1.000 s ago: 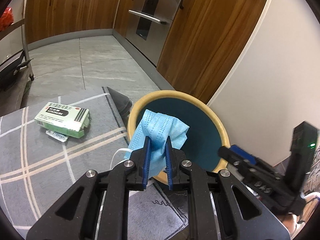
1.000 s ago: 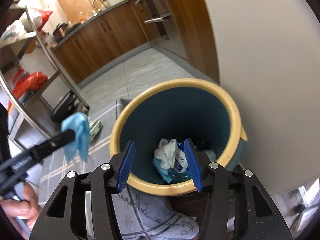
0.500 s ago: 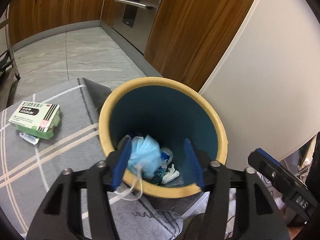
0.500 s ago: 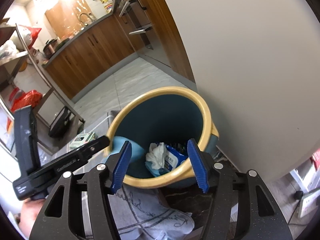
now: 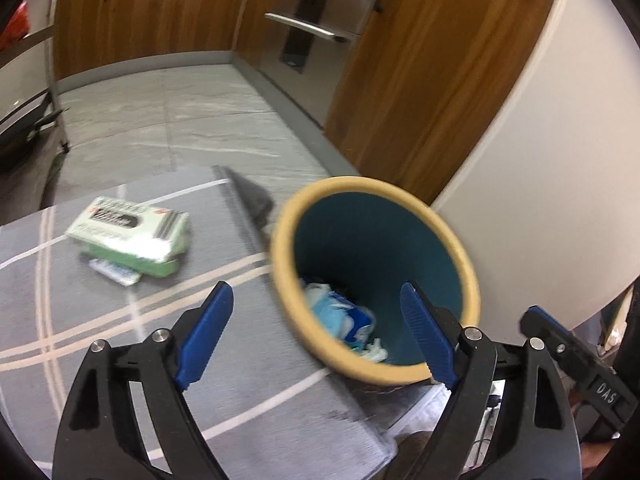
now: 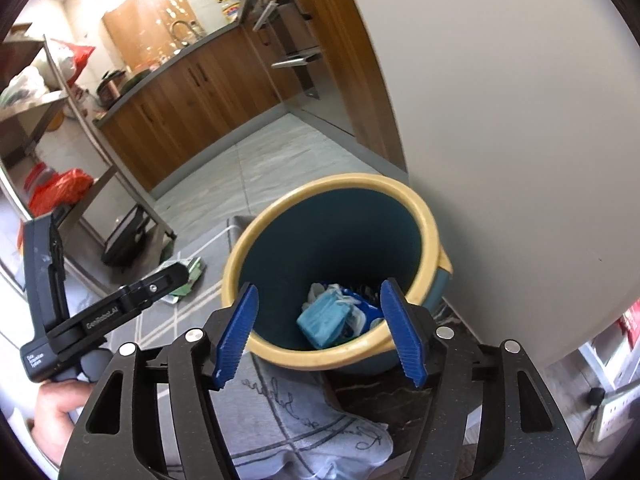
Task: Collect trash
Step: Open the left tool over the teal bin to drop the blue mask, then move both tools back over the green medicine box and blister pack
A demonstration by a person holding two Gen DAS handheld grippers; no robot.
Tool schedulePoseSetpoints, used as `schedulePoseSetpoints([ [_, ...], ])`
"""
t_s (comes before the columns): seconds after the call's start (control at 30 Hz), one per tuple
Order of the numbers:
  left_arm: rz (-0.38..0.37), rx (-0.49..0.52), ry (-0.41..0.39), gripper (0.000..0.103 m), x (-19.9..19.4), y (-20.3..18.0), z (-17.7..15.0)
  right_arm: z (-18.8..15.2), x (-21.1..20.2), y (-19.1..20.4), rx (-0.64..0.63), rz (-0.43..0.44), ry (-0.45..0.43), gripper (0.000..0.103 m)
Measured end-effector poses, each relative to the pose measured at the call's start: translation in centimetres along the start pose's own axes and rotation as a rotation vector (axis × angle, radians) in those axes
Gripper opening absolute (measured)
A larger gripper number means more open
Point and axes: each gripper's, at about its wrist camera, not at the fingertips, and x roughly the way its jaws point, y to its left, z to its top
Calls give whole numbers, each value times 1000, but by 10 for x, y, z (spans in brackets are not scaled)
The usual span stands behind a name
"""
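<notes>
Both grippers wide and empty, mask (image 6: 325, 319) in bin (image 6: 428, 216); swing left gripper (image 5: 316, 332) to green box (image 5: 132, 240), grab its short sides squarely.

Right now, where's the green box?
Left wrist view: green box lies on the grey rug, left of the bin, atop a small flat packet.
</notes>
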Motion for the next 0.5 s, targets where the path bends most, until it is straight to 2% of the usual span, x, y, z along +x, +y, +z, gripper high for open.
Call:
schedulePoseSetpoints([
  [0.2, 52, -56, -14, 84, -23, 43, -1, -3, 3, 19, -58, 23, 12, 67],
  [0.5, 162, -25, 7, 84, -56, 96, 3, 3, 12, 60, -158, 100, 41, 68],
])
